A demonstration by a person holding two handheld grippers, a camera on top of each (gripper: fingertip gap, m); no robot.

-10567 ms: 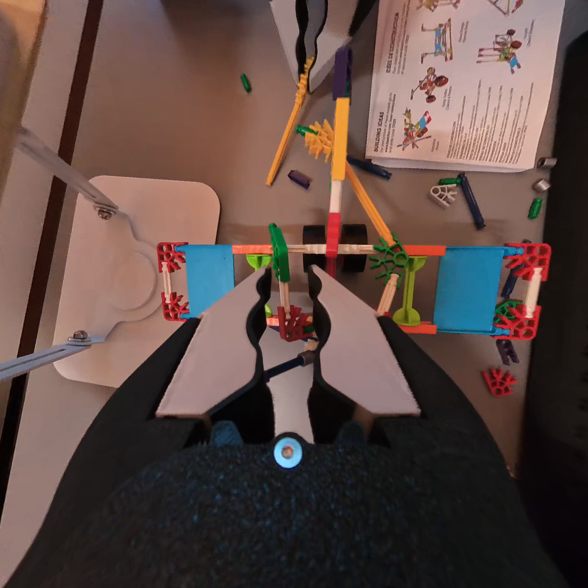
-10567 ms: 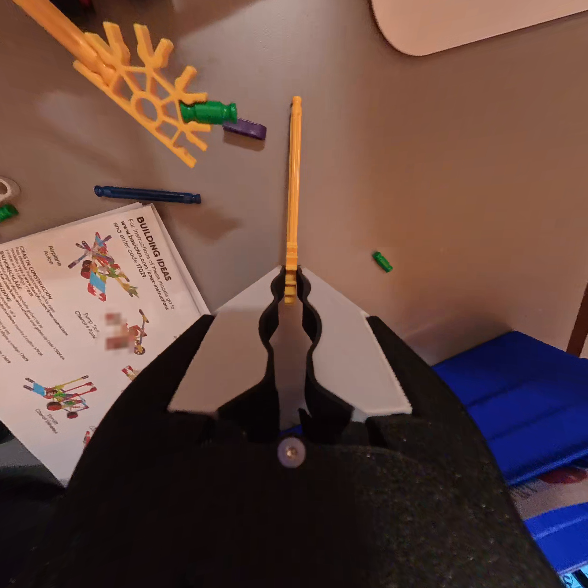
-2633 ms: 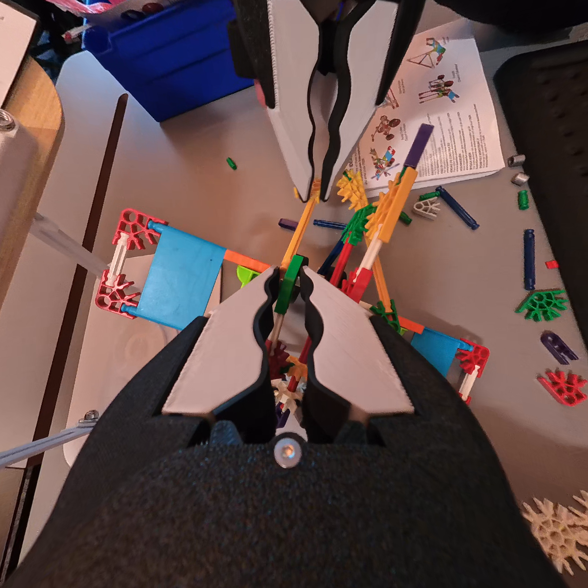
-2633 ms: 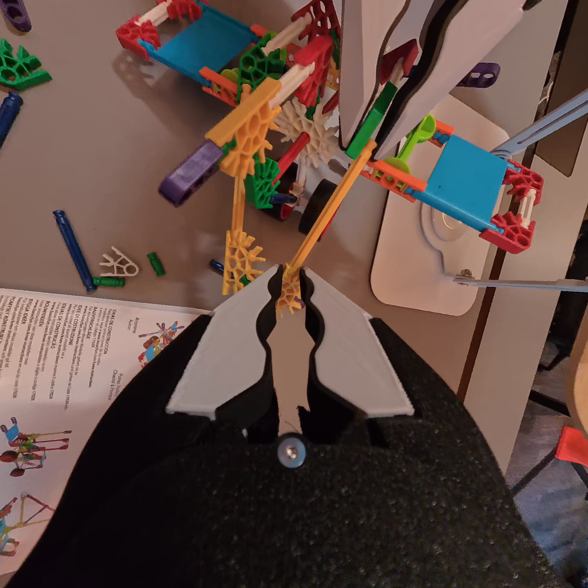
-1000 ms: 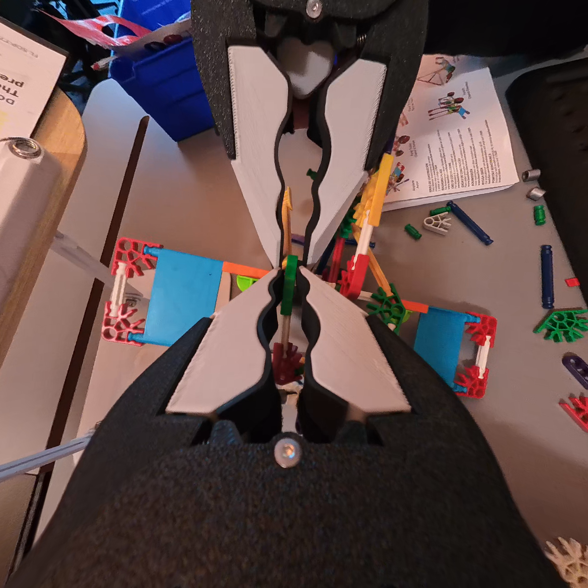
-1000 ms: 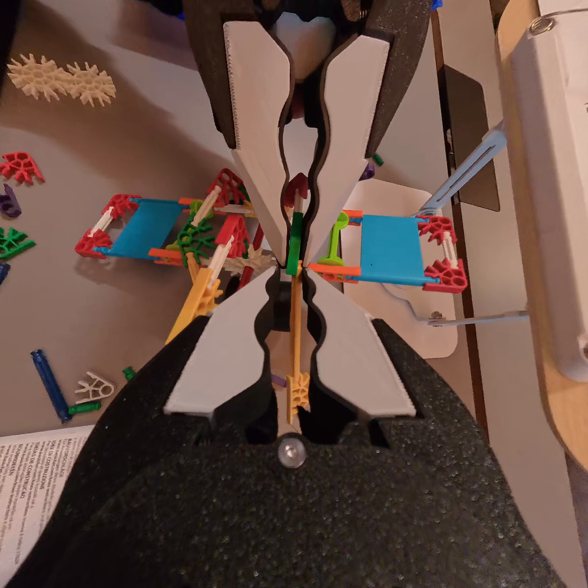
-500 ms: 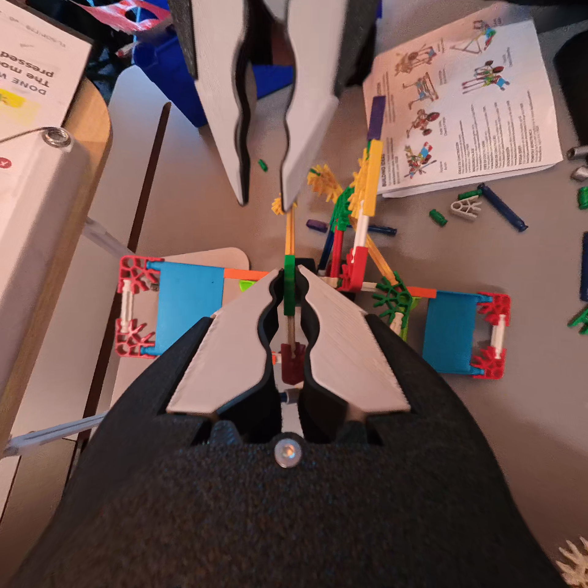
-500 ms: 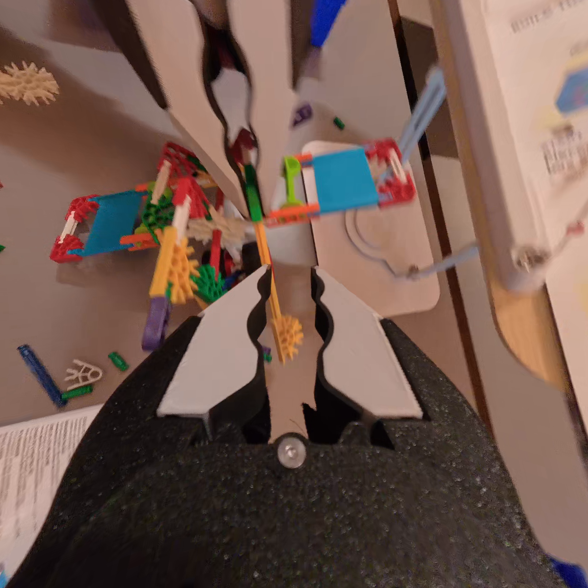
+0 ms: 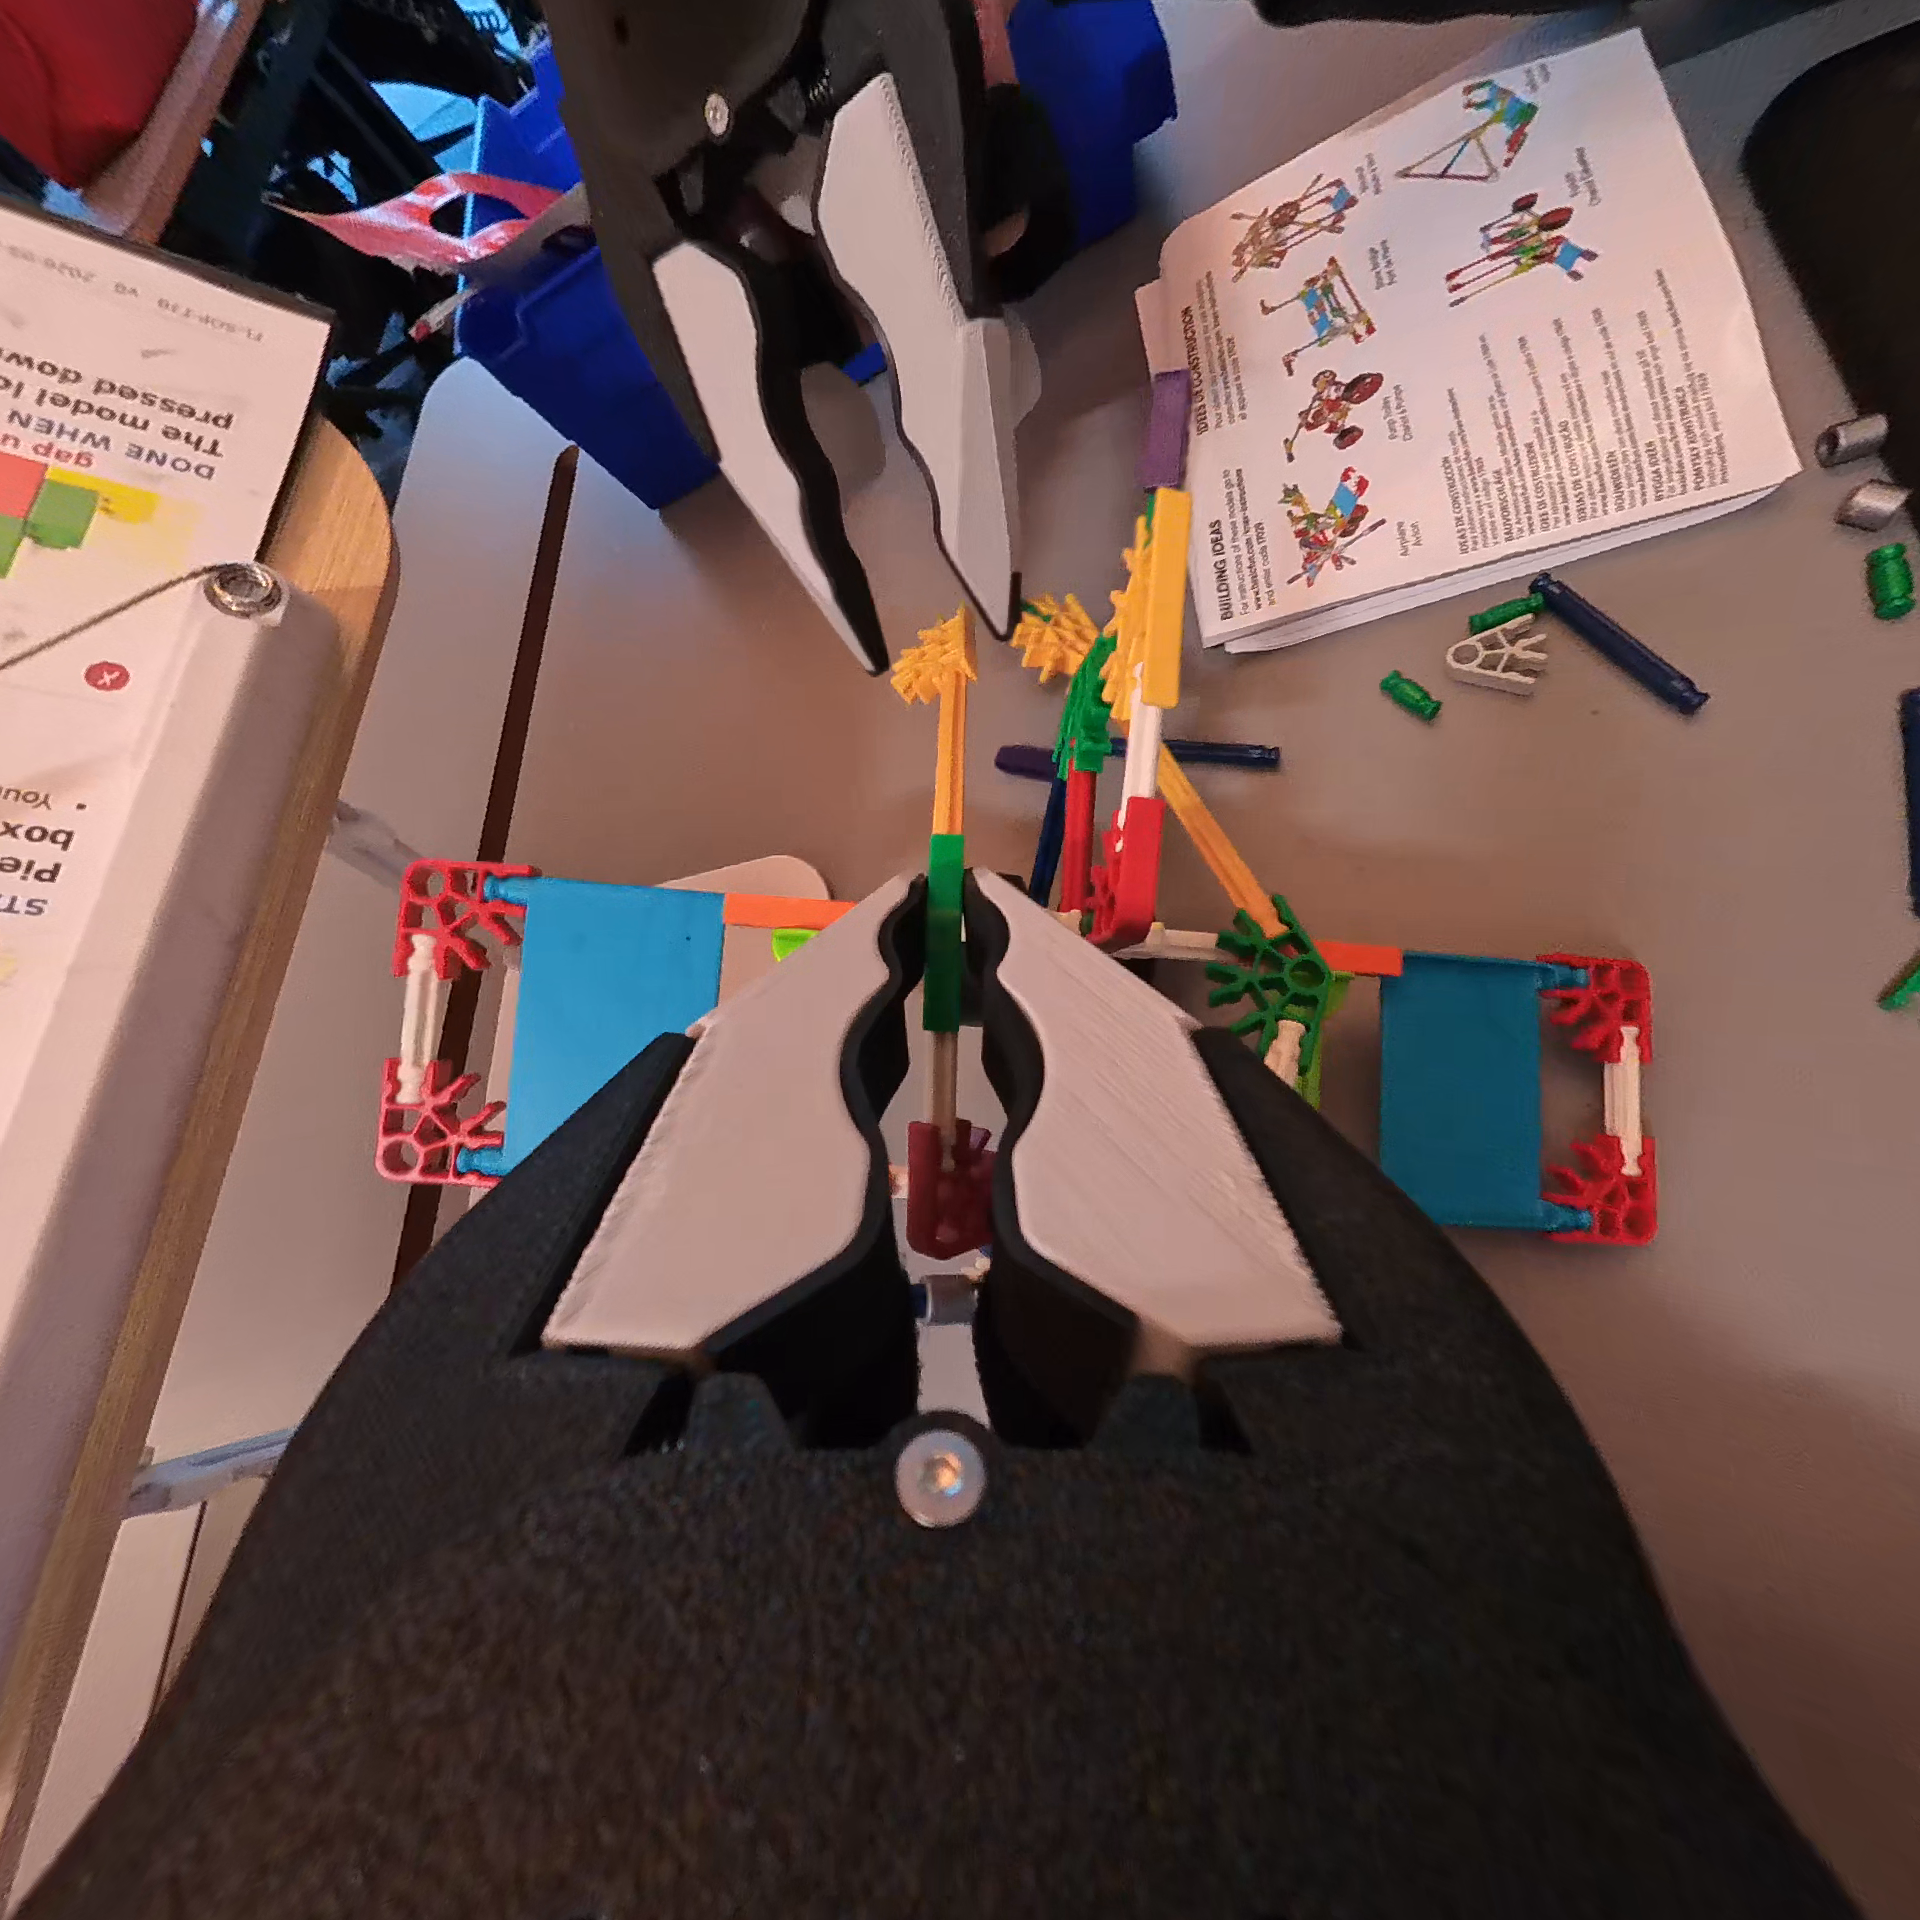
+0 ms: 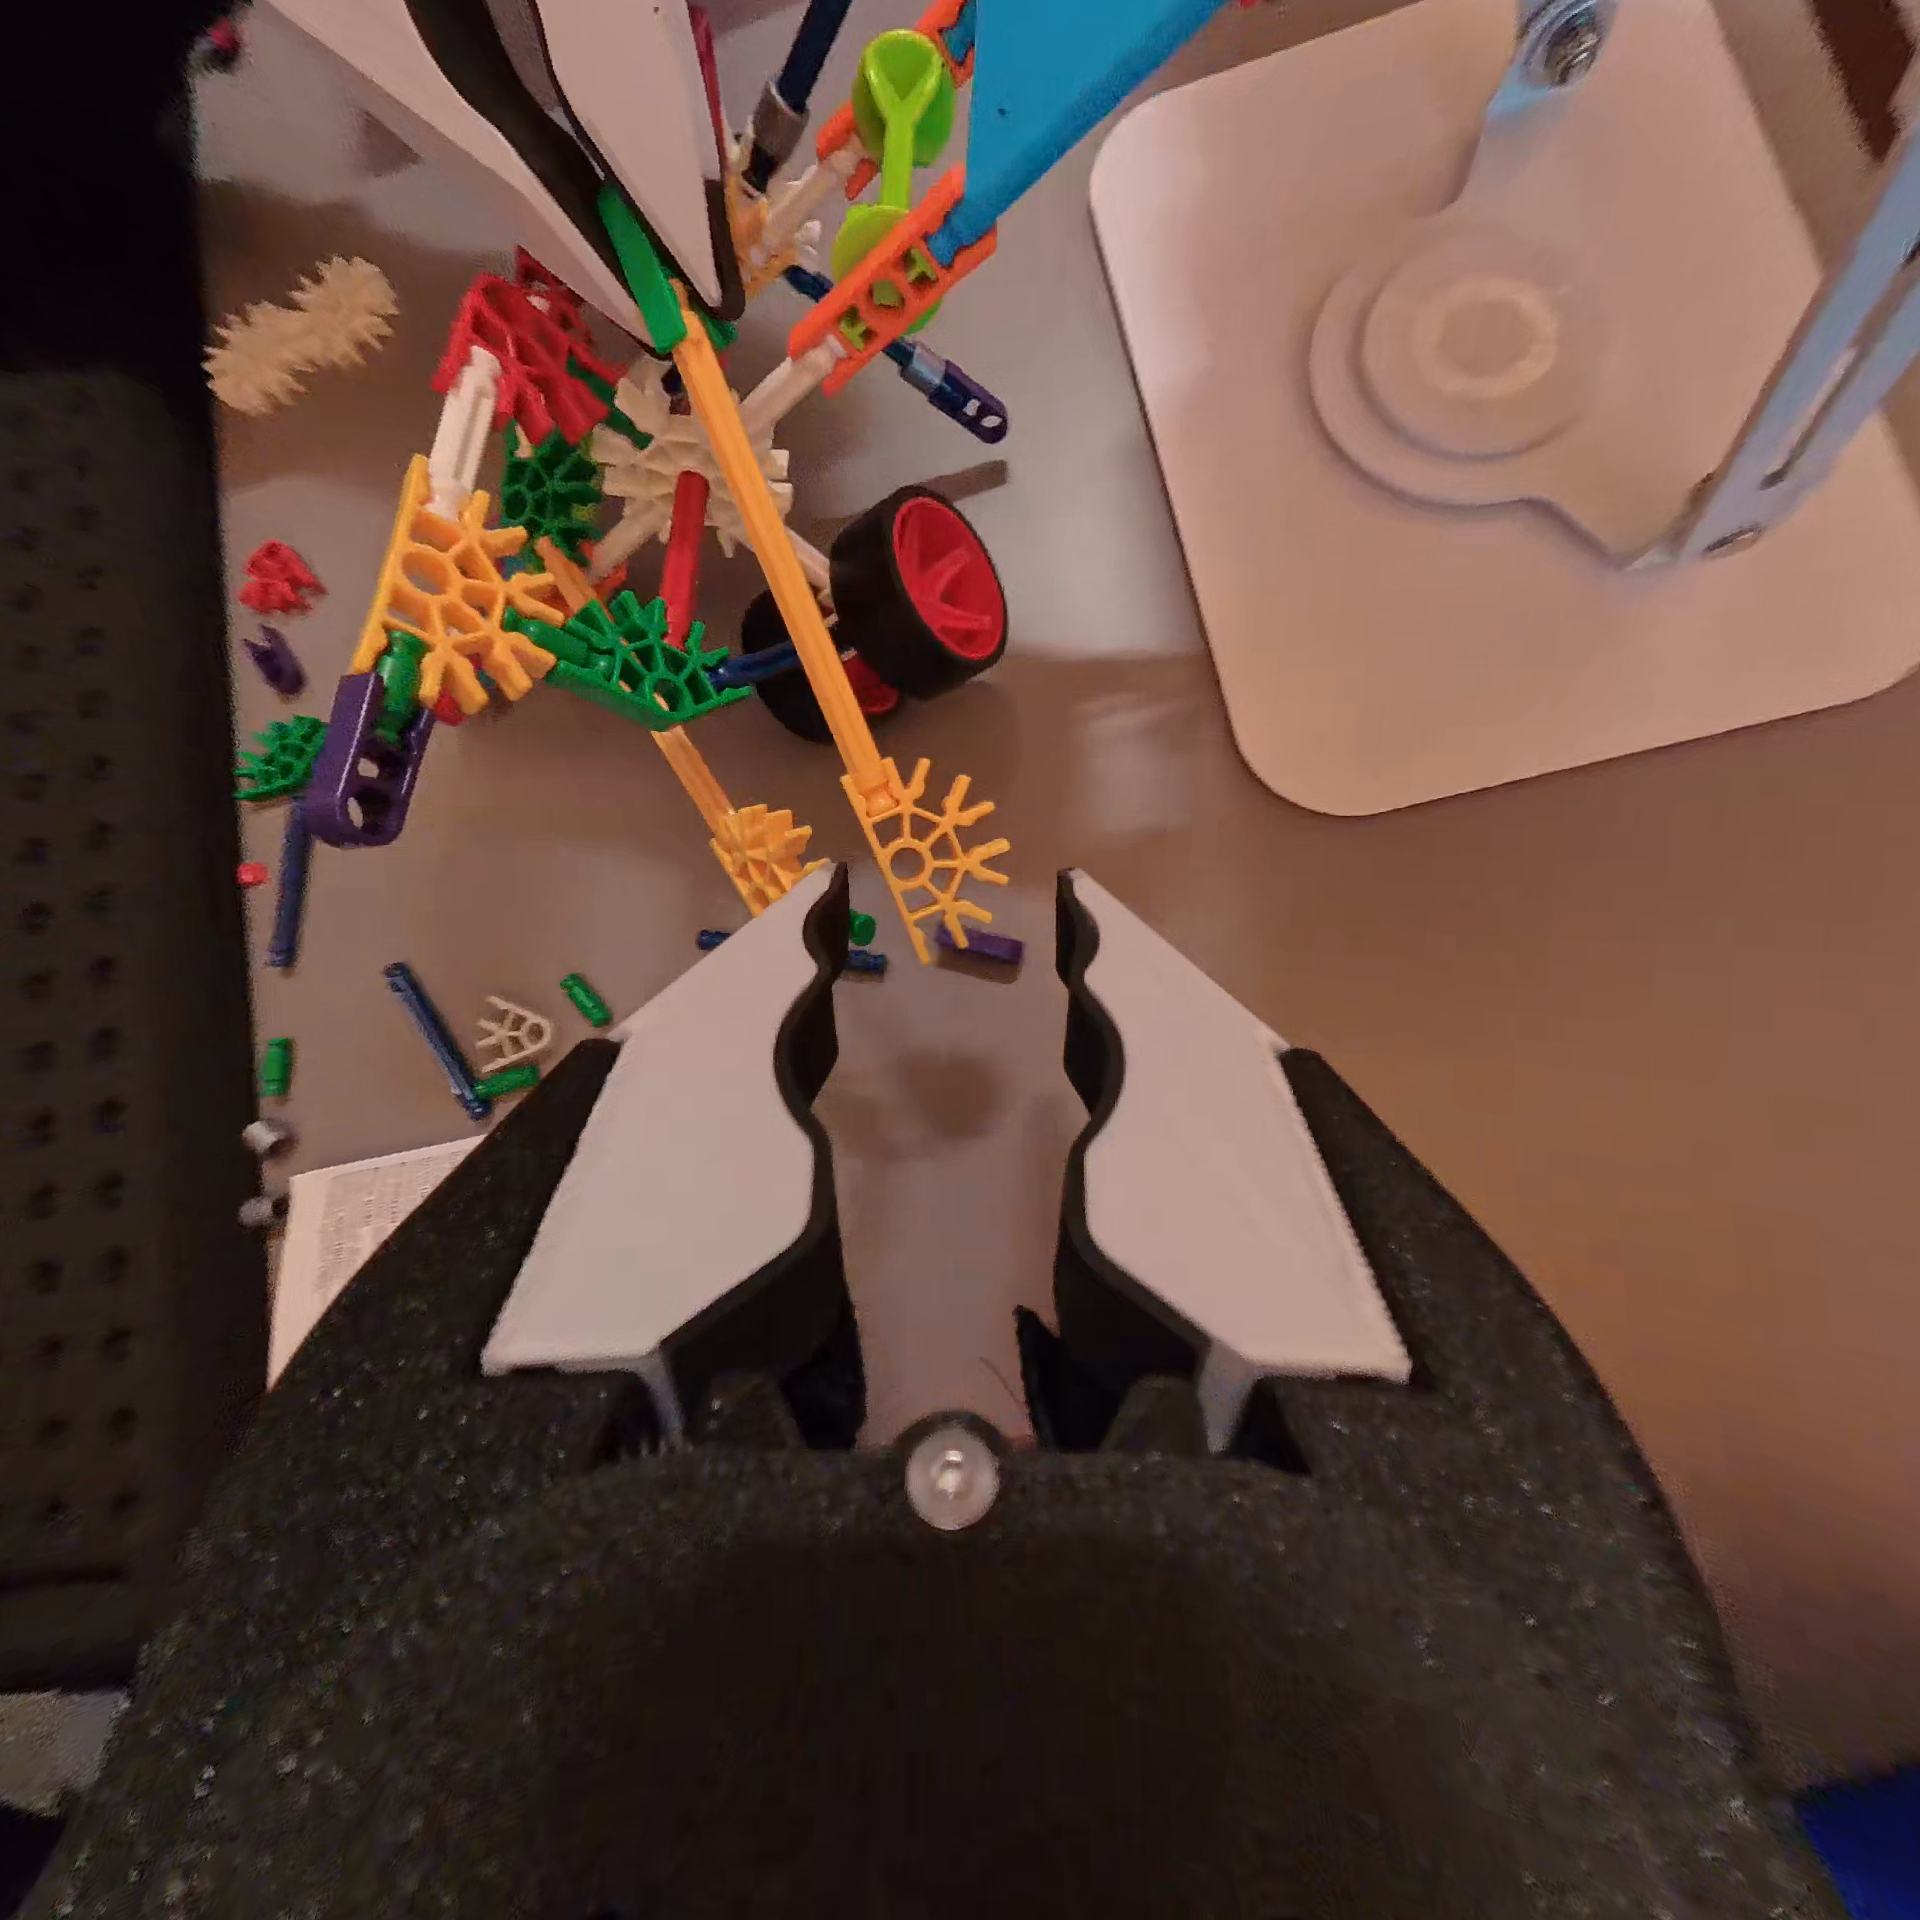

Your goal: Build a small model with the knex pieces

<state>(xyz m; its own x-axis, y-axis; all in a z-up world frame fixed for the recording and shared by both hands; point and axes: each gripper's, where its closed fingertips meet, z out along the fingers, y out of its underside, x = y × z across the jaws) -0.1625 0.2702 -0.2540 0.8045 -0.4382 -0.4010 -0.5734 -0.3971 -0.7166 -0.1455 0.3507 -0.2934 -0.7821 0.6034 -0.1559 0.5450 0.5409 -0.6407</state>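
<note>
A toy model of coloured rods and connectors with two blue panels [image 9: 613,997] rests on the grey table. My left gripper [image 9: 945,885] is shut on the model's green connector [image 9: 943,935]. A yellow rod [image 9: 948,769] sticks out of that connector, with a yellow fan connector [image 9: 935,655] at its far end. My right gripper [image 10: 951,883] is open and empty, its tips just short of the yellow fan connector [image 10: 930,857]. It also shows in the left wrist view [image 9: 935,639]. The left gripper [image 10: 665,301] shows at the top of the right wrist view.
A white stand base [image 10: 1507,436] lies right of the model's black and red wheel [image 10: 920,603]. An instruction sheet [image 9: 1455,364] and loose rods and connectors [image 9: 1496,655] lie far right. A blue bin [image 9: 582,343] stands behind. A wooden surface with a printed board [image 9: 135,623] is at the left.
The right gripper held the yellow rod against the green connector a second ago. It has since opened, let the rod go and drawn back. The left gripper stays shut on the green connector.
</note>
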